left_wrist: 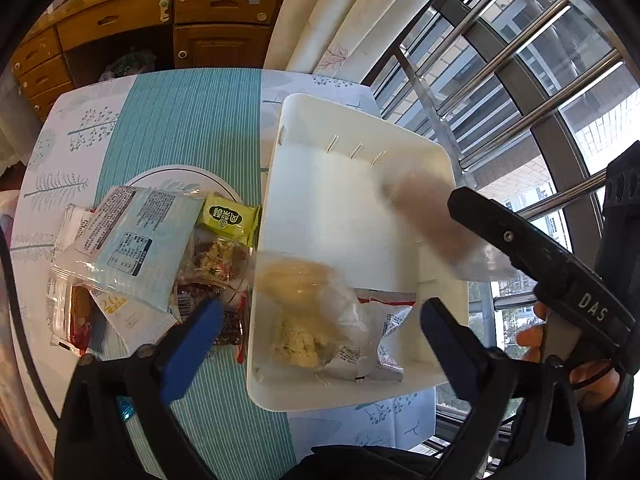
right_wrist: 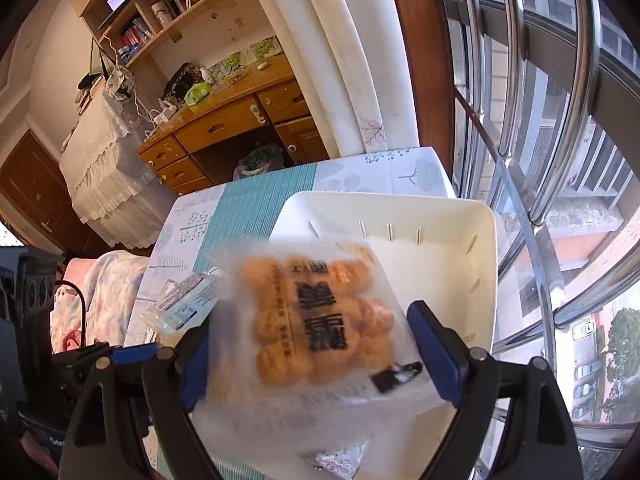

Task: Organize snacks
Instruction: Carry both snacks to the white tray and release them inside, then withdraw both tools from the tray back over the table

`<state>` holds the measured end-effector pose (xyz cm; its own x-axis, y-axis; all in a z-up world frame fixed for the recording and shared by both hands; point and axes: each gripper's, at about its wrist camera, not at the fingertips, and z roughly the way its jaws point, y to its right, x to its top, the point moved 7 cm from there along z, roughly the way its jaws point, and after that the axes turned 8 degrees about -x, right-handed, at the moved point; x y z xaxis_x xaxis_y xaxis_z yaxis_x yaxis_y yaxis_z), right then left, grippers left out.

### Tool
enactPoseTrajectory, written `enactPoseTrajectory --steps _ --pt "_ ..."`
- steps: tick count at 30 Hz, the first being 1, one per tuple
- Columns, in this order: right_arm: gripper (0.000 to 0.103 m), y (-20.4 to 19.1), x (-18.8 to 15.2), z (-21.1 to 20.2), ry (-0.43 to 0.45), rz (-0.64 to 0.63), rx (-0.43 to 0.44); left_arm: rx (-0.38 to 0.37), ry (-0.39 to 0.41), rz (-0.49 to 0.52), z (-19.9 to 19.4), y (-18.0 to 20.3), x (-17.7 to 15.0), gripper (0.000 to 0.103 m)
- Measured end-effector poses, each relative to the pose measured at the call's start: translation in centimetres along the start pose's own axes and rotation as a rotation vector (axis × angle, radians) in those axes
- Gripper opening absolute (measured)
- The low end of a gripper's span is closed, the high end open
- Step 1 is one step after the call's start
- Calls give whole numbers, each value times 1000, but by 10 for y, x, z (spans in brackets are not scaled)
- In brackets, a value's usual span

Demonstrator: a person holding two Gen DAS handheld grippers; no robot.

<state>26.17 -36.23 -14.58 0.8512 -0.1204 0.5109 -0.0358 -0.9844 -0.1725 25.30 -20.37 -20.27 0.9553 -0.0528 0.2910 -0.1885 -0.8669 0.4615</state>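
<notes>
Snack packets (left_wrist: 132, 248) lie heaped on the surface (left_wrist: 180, 120) at far left, over a striped teal runner: a pale blue packet (left_wrist: 138, 236) on top, a small green packet (left_wrist: 230, 220) at the heap's right edge, just beside the white bin (left_wrist: 320, 184). The heap partly covers a plate (left_wrist: 176, 174). Left tongs (left_wrist: 320, 336) hang above the bin's near end, blue pads wide apart, nothing pressed between them. Under them, inside the bin, a clear bag of yellowish crumbly pieces (left_wrist: 298, 340) rests against the left wall, touching a white printed packet (left_wrist: 376, 344); above these a blurred pale-yellow packet (left_wrist: 296, 280), whether touching anything cannot be told. Farther right in the left wrist view, a blurred tan packet (left_wrist: 432, 220) sits over the bin's right side, off the tip of the other tool. Right wrist view: right tongs (right_wrist: 312, 356) spread wide over the bin (right_wrist: 484, 280), a clear bag of golden fried pieces (right_wrist: 316, 320) with black lettering between the pads, motion-blurred, neither pad visibly pressing on it. Pale blue packet (right_wrist: 188, 304) shows at the left, on the surface. Window bars (right_wrist: 560, 160) run beyond the bin at right.
</notes>
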Motion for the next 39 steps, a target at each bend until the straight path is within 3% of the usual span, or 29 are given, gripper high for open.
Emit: enactPoseTrajectory --steps 4,21,30,39 --pt "100 -2 7 -9 34 9 8 3 8 4 -7 3 0 102" --pt "101 -28 -4 -31 44 44 29 54 70 55 -49 3 -10 102" --pt "100 -59 -20 -38 28 91 70 63 152 16 -94 -32 -24 102" --pt "100 -94 -45 -42 20 180 59 65 159 18 -137 -83 -45 102"
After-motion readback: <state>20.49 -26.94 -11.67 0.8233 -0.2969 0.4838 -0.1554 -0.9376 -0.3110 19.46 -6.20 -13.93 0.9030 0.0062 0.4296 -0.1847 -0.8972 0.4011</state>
